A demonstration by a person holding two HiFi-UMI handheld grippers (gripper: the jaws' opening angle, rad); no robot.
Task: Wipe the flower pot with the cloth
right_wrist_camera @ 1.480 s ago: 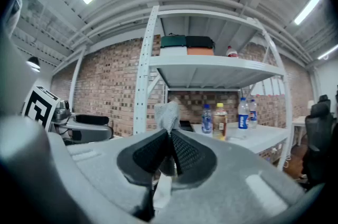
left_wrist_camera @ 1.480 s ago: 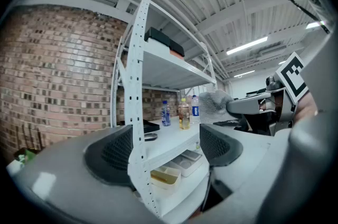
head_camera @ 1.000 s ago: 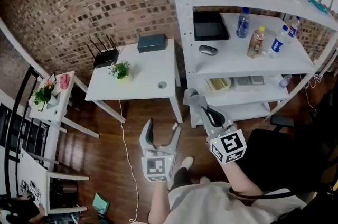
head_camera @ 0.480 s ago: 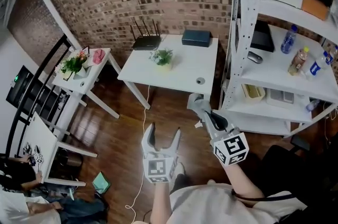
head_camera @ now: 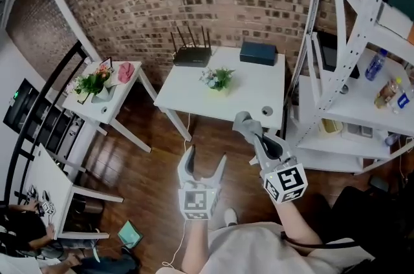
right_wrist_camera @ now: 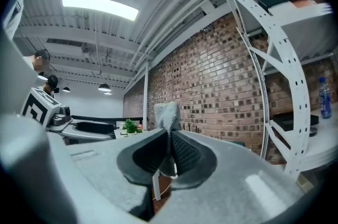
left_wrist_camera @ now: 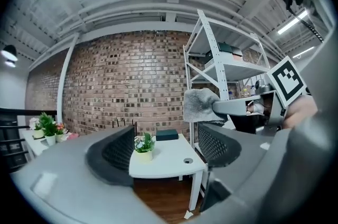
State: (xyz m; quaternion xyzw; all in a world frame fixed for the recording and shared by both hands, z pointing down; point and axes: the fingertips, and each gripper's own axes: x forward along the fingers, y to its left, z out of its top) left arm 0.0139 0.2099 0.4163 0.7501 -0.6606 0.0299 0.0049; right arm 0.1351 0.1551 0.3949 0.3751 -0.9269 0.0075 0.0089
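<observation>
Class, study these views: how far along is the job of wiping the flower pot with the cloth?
Done: the fluffy grey cloth is clamped in the right gripper. In hand: both grippers hang over the brown wooden floor, short of the white table; the left gripper is open and empty. Left: reaching the small cream flower pot and wiping it.

A white tabletop (head_camera: 194, 95) carries a router (head_camera: 191, 57) at its 11 o'clock corner, a dark box (head_camera: 257, 53) at 1 o'clock, a flower pot (head_camera: 218, 80) near the centre and a small round disc (head_camera: 267, 111) at 4 o'clock. At 9 o'clock, a side table (head_camera: 107, 111) bears a plant (head_camera: 94, 81) and a pink thing (head_camera: 125, 70). At 3 o'clock, a shelf (head_camera: 362, 108) holds bottles (head_camera: 376, 64).
</observation>
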